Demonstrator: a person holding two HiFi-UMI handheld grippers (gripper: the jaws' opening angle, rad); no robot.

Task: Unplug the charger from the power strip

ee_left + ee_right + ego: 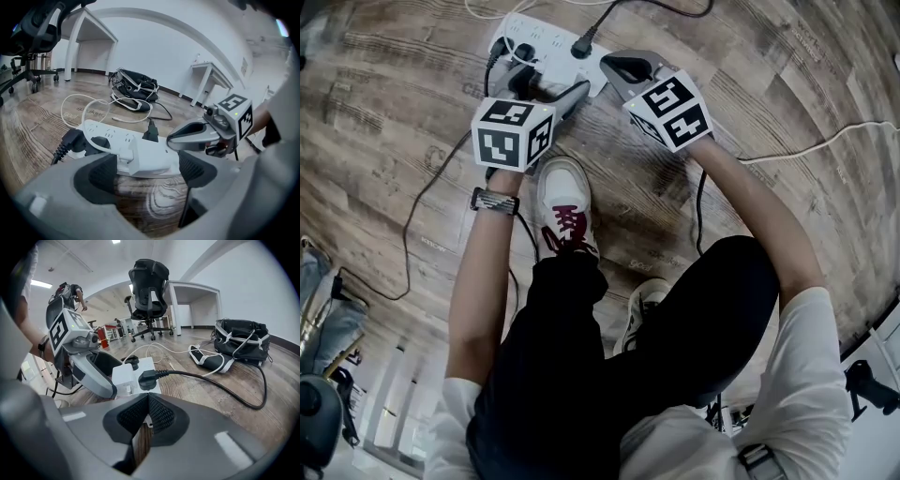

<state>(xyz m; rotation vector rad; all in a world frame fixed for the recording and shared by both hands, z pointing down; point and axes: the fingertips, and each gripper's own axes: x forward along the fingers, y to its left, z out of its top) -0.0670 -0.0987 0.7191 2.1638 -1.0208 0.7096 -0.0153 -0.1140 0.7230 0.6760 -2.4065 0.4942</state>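
The white power strip point(546, 45) lies flat on the wood floor point(750, 84), just beyond the person's shoe point(565, 211), with its long axis running left to right. The white charger point(145, 157) is plugged into the strip's near side. It is a block whose longer side follows the strip (its prongs are hidden). The left gripper point(146, 174) has its jaws spread wide, and the charger sits in the gap just ahead, with no pad pressing on it. The right gripper point(148, 416) has its jaws closed together on nothing, its tips at the strip's right end. A black plug point(149, 379) fills a socket on the strip's far side. Farther off lies a black bag point(243, 341); what is in it can't be made out.
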